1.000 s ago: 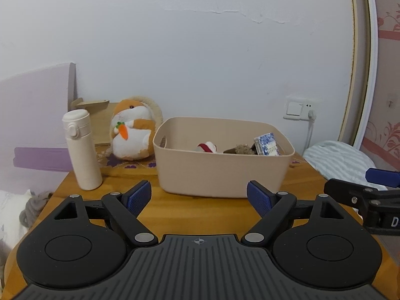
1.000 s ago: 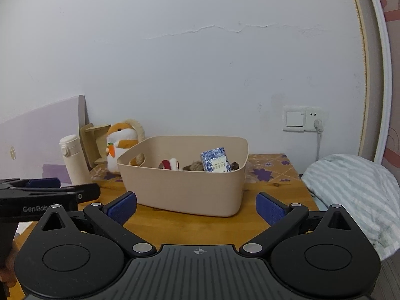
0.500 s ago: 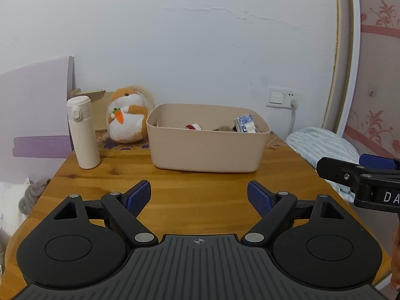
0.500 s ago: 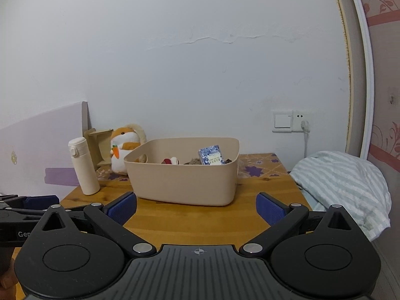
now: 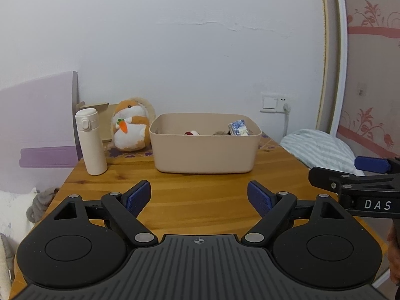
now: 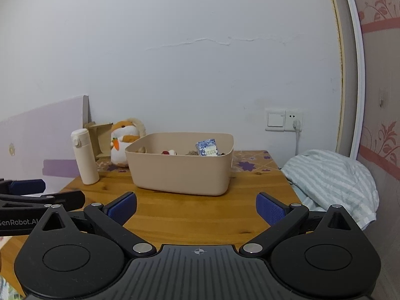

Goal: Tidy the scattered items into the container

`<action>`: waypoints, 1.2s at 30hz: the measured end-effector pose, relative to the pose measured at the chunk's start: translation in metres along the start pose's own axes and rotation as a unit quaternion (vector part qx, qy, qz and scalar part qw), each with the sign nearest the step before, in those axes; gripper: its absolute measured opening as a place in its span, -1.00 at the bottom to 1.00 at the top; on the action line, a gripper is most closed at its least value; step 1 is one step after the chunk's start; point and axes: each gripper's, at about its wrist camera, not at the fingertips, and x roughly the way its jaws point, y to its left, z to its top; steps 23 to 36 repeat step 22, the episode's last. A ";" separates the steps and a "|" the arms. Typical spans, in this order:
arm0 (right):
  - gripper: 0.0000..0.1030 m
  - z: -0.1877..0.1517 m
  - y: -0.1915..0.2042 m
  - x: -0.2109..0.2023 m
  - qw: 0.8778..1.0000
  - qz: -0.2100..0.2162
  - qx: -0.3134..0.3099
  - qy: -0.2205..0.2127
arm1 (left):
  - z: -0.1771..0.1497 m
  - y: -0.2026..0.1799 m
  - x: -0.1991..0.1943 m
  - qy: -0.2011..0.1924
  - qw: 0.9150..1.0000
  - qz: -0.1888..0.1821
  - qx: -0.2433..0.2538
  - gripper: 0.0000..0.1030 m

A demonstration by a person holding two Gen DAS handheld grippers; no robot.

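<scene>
A beige plastic bin (image 5: 205, 150) stands at the back of the wooden table (image 5: 195, 192); it also shows in the right wrist view (image 6: 182, 170). Inside it lie a blue-and-white packet (image 5: 238, 128), a red-and-white item (image 5: 192, 133) and a brown fuzzy item (image 5: 220, 133). My left gripper (image 5: 199, 197) is open and empty, held back over the table's near part. My right gripper (image 6: 196, 208) is open and empty, also well short of the bin. Each gripper shows at the edge of the other's view.
A white flask (image 5: 90, 142) stands upright left of the bin. A hamster plush with a carrot (image 5: 130, 127) sits behind it beside a cardboard piece (image 5: 100, 107). A striped cloth (image 6: 332, 180) lies off the table's right edge. A wall socket (image 6: 283, 119) is behind.
Both grippers have pulled back from the bin, which now looks smaller and farther. More of the table shows. Both stay open and empty.
</scene>
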 end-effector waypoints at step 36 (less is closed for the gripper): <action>1.00 -0.012 0.015 -0.004 1.000 0.011 -0.008 0.026 | -0.013 0.010 -0.009 0.018 0.999 -0.016 -0.024 0.67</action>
